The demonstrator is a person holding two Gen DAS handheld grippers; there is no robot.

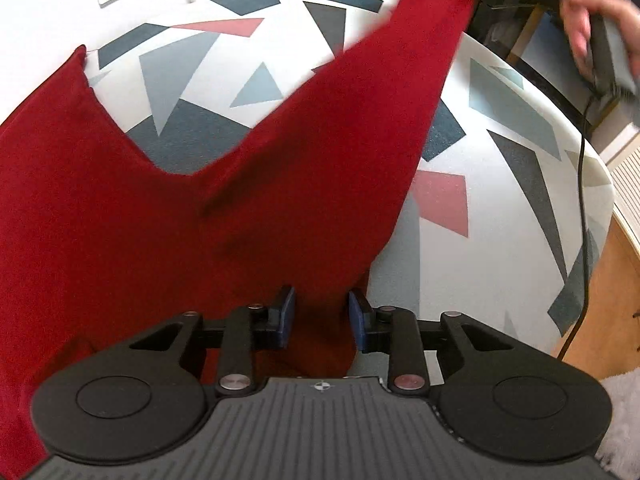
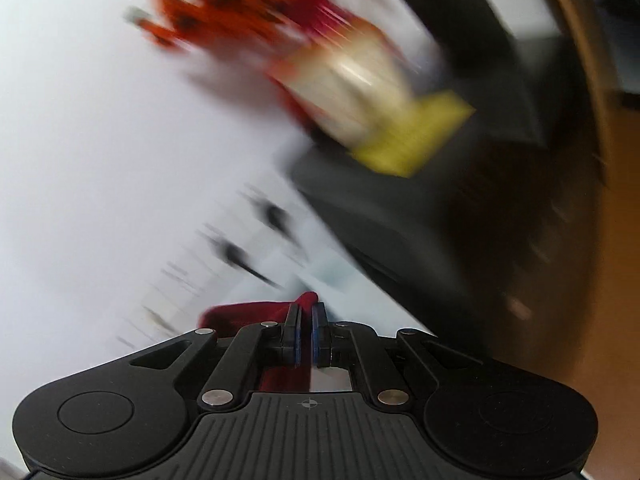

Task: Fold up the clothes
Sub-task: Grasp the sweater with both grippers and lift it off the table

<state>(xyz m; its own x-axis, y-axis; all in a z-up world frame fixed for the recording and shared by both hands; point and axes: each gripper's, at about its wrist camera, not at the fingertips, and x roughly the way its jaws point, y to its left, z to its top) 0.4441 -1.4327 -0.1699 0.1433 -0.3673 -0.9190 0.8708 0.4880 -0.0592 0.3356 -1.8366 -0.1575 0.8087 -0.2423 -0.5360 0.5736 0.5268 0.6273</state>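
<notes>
A dark red knit garment lies spread over a white counter printed with grey, slate-blue and pink triangles. In the left wrist view the cloth covers the counter from nine o'clock down to six o'clock, and one long strip of it rises off the surface toward one o'clock, stretched taut up to the top edge of the picture.

The left tongs point steeply down at the near edge of the garment. Their blue-padded jaws stand partly apart with a fold of the red cloth between them; whether the pads press on it I cannot tell.

At two o'clock in the same view a person's hand grips a grey handle, blurred, and a thin black cable hangs down from it past the counter's rim.

The right wrist view is heavily smeared. The right tongs are closed almost fully, pinching a bunched end of the red garment, which shows at eleven o'clock from the jaws. Behind them a blurred orange-red, cream and yellow shape sits at twelve o'clock.
</notes>
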